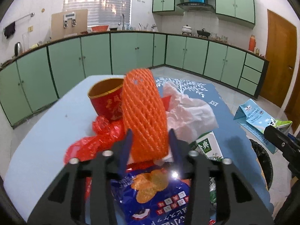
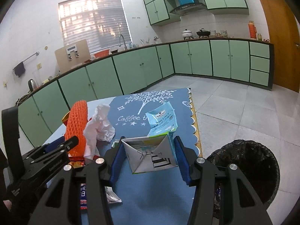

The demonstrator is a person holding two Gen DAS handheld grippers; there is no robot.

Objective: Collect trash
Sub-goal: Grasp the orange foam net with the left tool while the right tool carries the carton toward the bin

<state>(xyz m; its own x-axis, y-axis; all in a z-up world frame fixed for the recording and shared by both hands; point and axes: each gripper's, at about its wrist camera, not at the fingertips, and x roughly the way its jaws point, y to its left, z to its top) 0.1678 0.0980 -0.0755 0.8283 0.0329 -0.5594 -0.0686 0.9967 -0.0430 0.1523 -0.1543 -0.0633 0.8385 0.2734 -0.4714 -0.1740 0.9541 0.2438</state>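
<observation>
1. Left wrist view: left gripper (image 1: 150,140) pinching lower end of orange foam net sleeve (image 1: 144,112), pads against both sides, sleeve standing nearly upright above the litter. Below and around: red plastic bag (image 1: 97,136), red paper cup (image 1: 106,101), crumpled tissue (image 1: 189,112), blue snack packet (image 1: 150,193), green carton (image 1: 208,146), all on the table (image 1: 46,140).
2. Same view, right edge: light blue milk carton (image 1: 255,116) held aloft, black-lined bin (image 1: 262,159) beneath.
3. Right wrist view: right gripper (image 2: 150,153) clamped on milk carton (image 2: 155,150) base, bin (image 2: 243,168) low right, beside the table edge, apart from carton.
4. Judgement: carry carton squarely over bin mouth before release; keep sleeve grip firm, light foam likely to slip or spring out.
</observation>
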